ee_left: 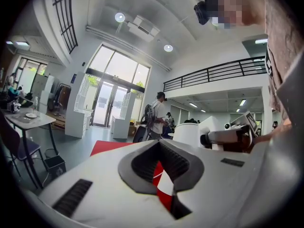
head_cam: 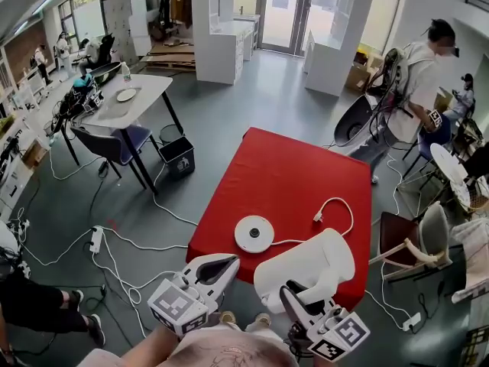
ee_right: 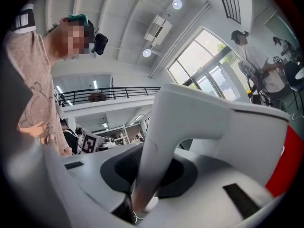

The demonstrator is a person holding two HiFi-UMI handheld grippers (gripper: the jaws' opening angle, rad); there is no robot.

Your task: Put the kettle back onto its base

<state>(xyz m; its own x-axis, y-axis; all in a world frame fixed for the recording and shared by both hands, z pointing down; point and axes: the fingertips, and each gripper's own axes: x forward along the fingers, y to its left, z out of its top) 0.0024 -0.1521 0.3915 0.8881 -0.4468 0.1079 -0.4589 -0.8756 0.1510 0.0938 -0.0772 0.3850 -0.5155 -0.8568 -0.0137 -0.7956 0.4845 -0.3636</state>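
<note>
The white kettle (head_cam: pixel 309 260) hangs tilted over the near edge of the red table (head_cam: pixel 298 167), just right of its round white base (head_cam: pixel 254 233), which lies flat on the cloth. My right gripper (head_cam: pixel 296 295) is shut on the kettle's handle (ee_right: pixel 156 141), which runs up between the dark pads (ee_right: pixel 123 167). My left gripper (head_cam: pixel 228 264) hovers at the table's near edge, left of the kettle and just below the base. Its fingertips meet with nothing between them. In the left gripper view the kettle's body (ee_left: pixel 189 134) shows to the right of the left gripper (ee_left: pixel 159 143).
The base's white cord (head_cam: pixel 336 205) loops across the table toward the right edge. A chair (head_cam: pixel 416 243) stands at the right of the table. A person (head_cam: pixel 412 82) stands beyond the far right corner. Cables (head_cam: pixel 114 243) trail on the floor at left, near a grey table (head_cam: pixel 130 98).
</note>
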